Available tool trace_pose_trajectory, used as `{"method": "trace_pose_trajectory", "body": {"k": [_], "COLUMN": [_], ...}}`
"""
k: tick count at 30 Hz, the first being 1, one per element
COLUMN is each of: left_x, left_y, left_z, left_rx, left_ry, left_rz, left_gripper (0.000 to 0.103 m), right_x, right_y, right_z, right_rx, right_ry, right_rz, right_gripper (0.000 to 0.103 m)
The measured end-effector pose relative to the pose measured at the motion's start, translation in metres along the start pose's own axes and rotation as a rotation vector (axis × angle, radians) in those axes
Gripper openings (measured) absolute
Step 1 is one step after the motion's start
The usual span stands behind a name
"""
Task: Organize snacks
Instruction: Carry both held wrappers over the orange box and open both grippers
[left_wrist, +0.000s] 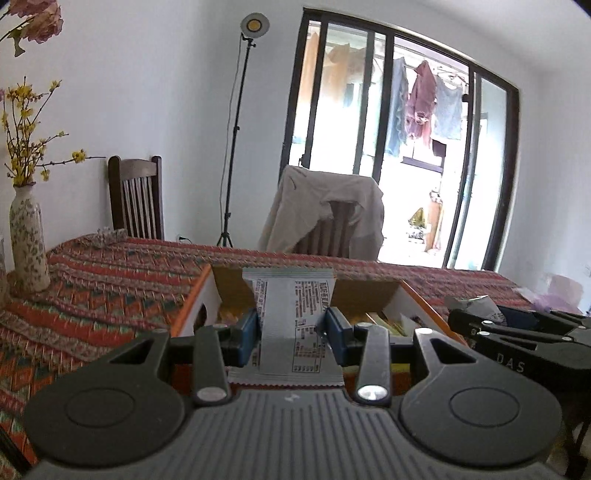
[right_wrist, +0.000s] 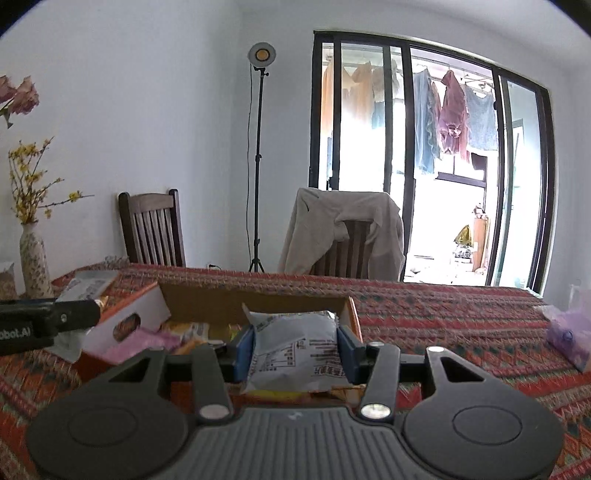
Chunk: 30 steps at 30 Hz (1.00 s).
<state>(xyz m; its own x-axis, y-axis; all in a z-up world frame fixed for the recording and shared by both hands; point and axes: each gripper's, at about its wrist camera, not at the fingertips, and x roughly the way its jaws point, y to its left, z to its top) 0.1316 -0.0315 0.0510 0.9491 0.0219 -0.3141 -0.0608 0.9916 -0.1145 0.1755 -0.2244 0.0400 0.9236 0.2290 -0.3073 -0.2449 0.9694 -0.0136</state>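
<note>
far left on the desk (left_wrist: 110, 295) w/ its patterned cloth: flowered vase (left_wrist: 27, 240) w/ yellow sprigs, well apart from the work. mid scene sits the open orange box (left_wrist: 199, 299), already holding several packets.

left claw (left_wrist: 291, 332) is pinching a flat grey snack packet (left_wrist: 295, 314), blue pads (left_wrist: 247, 336) pressed on both long edges; packet stands upright over the box's near side, top edge abt level w/ the far wall.

right claw (right_wrist: 295, 349) is pinching a puffier grey packet (right_wrist: 295, 343), crumpled, also over the box (right_wrist: 140, 317), toward its right end. left unit shows at the left edge of the right view, so both claws crowd the same opening.

judgement: step in hand = dropping both packets in. to do it well: go one at a time, lower til the packet's bottom is inside the walls, tilt it to lie w/ the others, then let go. keep the grip light on the puffy one, it could burst or slip.
</note>
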Motion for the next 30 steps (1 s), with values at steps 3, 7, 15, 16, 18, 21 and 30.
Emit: {"method": "trace_pose_trajectory", "body": {"k": [3,7,15,16,18,21,30], "left_x": [0.017,0.044,0.088,0.092,0.101,0.111,0.117], "left_y": [0.004,0.008,0.019,0.021,0.024,0.028,0.039], "left_z": [0.01,0.021,0.024,0.022,0.016,0.008,0.001], "left_rx": [-0.006,-0.031,-0.062,-0.064,-0.057,-0.052,-0.086], "left_ry": [0.0,0.001,-0.019,-0.022,-0.009,0.016,0.028], "left_rz": [0.018,0.04,0.097,0.101,0.11,0.09,0.04], "left_gripper": [0.04,0.04,0.04,0.04,0.04,0.04,0.069], "right_x": [0.02,0.045,0.093,0.098,0.106,0.11,0.114], "right_y": [0.003,0.004,-0.001,-0.002,-0.002,0.001,0.0], "right_z": [0.011,0.021,0.021,0.017,0.008,0.001,-0.008], "right_rx": [0.012,0.038,0.102,0.112,0.11,0.09,0.096], "right_ry": [-0.002,0.0,0.014,0.017,0.029,0.046,0.067], "right_rz": [0.006,0.012,0.007,0.012,0.014,0.011,0.037], "right_gripper": [0.047,0.047,0.047,0.047,0.047,0.047,0.066]}}
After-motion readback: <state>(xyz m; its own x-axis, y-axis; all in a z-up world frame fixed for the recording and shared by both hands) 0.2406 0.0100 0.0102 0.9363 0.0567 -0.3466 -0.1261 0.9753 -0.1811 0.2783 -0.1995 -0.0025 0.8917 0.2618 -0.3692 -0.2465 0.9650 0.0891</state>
